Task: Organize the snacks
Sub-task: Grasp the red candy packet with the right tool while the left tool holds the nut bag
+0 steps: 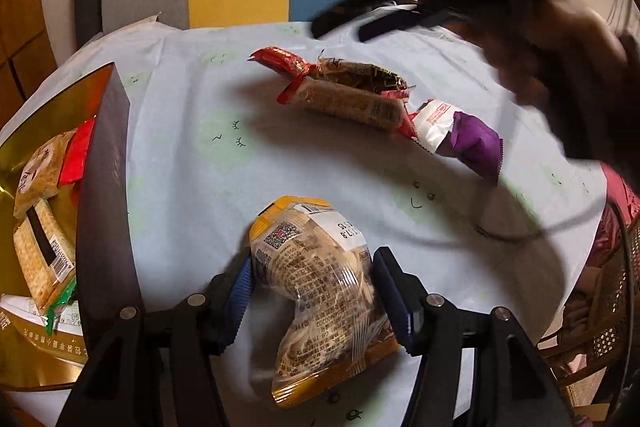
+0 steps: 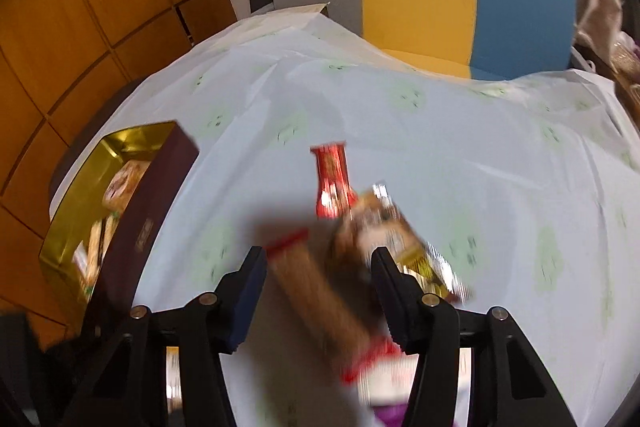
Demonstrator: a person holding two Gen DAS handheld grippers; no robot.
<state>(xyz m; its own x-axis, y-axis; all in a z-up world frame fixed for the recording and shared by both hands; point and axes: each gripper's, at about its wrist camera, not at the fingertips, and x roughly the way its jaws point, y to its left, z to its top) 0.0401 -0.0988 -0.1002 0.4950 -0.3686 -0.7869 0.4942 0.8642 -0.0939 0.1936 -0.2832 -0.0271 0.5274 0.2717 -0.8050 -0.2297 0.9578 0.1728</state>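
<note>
My left claw (image 1: 312, 291) straddles noodle pack (image 1: 316, 291), pads not biting; box (image 1: 104, 187) at 9 o'clock. Right claw (image 2: 318, 291) half-open over cracker sleeve (image 2: 320, 291), grip unclear — blur, may drop.

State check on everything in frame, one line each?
Box: open, crackers inside.
Yellow snack bag: lying on the tablecloth between the left tongs, whose blue pads flank it; contact unclear.
Cracker pack: lying in the pile.
Purple packet: lying at the pile's end.
Right tongs: blurred over the pile, holding nothing visible.
</note>
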